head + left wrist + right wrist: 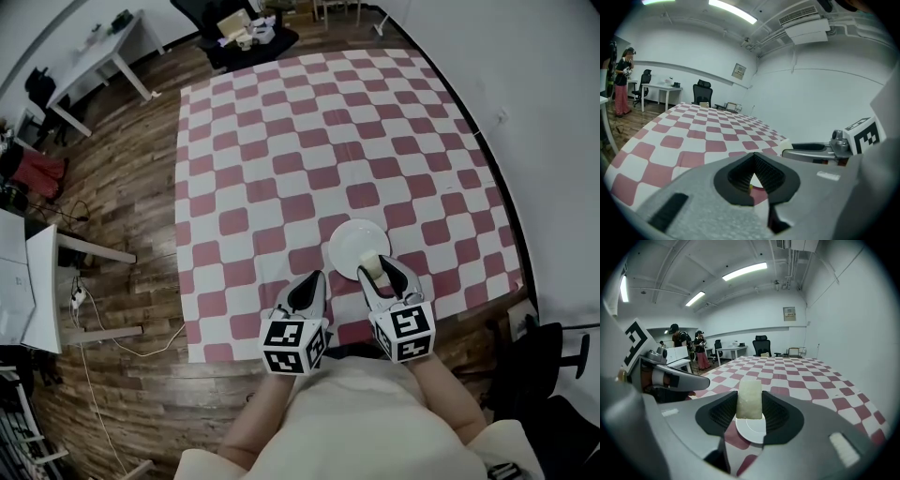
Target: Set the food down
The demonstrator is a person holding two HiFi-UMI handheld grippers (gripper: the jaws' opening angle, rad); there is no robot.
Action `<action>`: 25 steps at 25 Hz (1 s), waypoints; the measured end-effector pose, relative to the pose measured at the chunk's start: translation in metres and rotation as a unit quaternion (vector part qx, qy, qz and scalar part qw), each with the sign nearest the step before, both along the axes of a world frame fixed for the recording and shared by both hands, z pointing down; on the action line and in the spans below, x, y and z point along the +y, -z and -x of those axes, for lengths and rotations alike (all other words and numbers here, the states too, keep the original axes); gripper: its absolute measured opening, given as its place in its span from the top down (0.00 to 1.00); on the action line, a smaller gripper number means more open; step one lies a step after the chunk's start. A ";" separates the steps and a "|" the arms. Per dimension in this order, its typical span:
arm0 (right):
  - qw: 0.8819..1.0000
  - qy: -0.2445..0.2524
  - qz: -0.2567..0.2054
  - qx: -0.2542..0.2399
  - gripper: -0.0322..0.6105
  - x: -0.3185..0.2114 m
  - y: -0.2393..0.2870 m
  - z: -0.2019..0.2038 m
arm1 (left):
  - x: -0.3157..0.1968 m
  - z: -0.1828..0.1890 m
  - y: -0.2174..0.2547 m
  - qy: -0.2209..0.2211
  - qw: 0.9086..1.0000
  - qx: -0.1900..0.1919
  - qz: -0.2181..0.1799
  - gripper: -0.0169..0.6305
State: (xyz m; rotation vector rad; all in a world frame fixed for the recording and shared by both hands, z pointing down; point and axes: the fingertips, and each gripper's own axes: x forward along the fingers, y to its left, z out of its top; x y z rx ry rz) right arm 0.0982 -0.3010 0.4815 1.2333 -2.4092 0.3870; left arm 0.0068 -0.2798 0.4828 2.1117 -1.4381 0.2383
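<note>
The right gripper (750, 412) is squeezing a pale food block (749, 397) by its two flat sides, just above the white plate (751, 430). It is looking soft and crumbly, so a gentle hold seems best. The left gripper (753, 174) is pinching shut on nothing.

The head view looks steeply down onto the red-and-white checked cloth (309, 141), with the left gripper (307, 292) and right gripper (384, 274) close at its lower edge. Each gripper view sits low over that cloth, facing along its own jaws towards the far white wall (693, 65). All three share the cloth; the head and right gripper views also share the round white plate (349, 246) and the pale rectangular food block (749, 399).
</note>
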 end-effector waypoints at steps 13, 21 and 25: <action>0.998 -0.005 0.047 0.031 0.69 -0.003 -0.059 0.002 | -0.005 -0.004 -0.045 -0.023 0.999 -0.002 0.032 0.97; 0.996 0.000 0.076 0.051 0.69 -0.015 -0.087 0.007 | -0.020 -0.002 -0.059 -0.033 0.998 -0.004 0.047 0.97; 0.994 0.003 0.089 0.062 0.69 -0.020 -0.097 0.006 | -0.024 -0.003 -0.063 -0.035 0.998 -0.002 0.053 0.97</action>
